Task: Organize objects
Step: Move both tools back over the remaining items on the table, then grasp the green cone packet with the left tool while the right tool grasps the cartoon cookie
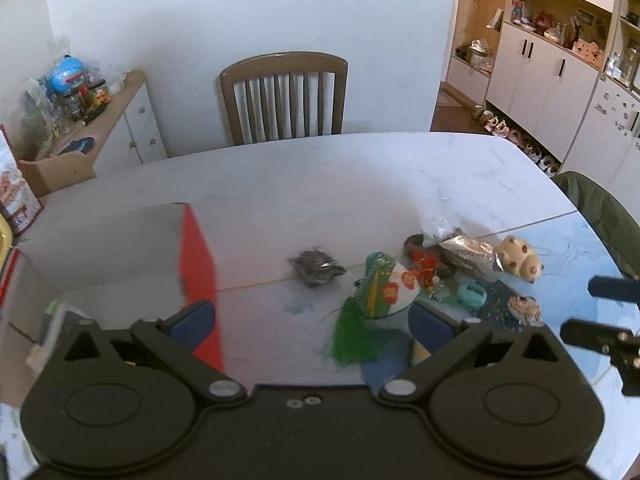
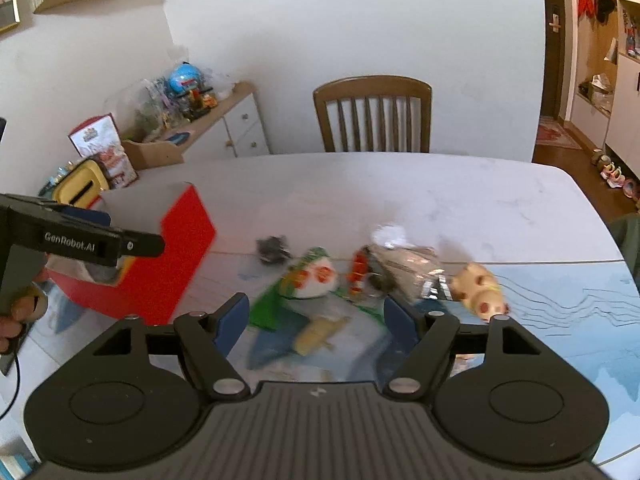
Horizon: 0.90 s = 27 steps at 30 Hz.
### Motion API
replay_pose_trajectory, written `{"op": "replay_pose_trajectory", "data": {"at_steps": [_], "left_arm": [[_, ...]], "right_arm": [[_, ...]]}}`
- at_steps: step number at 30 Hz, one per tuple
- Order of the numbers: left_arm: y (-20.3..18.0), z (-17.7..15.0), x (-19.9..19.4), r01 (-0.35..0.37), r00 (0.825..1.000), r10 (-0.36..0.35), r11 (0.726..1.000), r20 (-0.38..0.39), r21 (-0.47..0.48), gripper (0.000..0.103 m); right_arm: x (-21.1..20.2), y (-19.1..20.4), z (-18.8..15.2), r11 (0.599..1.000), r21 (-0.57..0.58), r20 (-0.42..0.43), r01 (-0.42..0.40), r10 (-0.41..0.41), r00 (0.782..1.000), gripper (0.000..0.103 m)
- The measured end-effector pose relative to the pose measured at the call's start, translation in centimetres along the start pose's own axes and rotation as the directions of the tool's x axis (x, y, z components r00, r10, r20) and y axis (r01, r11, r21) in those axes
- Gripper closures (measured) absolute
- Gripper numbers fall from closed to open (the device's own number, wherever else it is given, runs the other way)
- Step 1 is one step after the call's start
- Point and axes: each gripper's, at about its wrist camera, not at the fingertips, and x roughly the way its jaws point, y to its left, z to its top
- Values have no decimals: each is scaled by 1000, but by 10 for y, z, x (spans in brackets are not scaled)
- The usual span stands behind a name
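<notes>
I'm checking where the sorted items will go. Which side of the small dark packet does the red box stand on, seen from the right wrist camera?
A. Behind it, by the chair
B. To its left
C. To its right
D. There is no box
B: the red box stands at the left of the table, and the dark packet lies apart to its right.

"GenRobot.AI" stands in white on the black body of the left hand-held gripper (image 2: 132,245), at nine o'clock in the right wrist view.
</notes>
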Motion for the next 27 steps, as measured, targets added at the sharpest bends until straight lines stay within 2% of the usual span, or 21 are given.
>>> {"op": "replay_pose_trajectory", "data": {"at_steps": [7, 12, 21, 23, 27], "left_arm": [[-32, 5, 40, -1, 1000, 1, 1000, 12, -1, 0], [-47, 6, 69, 7, 1000, -8, 1000, -21, -20, 0], [-61, 5, 118, -42, 996, 42, 999, -84, 2, 0], [-63, 5, 126, -42, 995, 42, 999, -95, 4, 0], [-63, 6, 141, -31, 992, 28, 999, -120, -24, 0]], "right_arm": [[23, -56, -15, 1000, -3, -53, 26, -26, 998, 29], [39, -78, -24, 999, -18, -79, 37, -38, 996, 29], [76, -105, -34, 1000, -11, -135, 4, -6, 991, 28], [83, -109, -36, 1000, -8, -142, 6, -7, 990, 25], [98, -115, -41, 1000, 13, -161, 10, -8, 987, 25]]}}
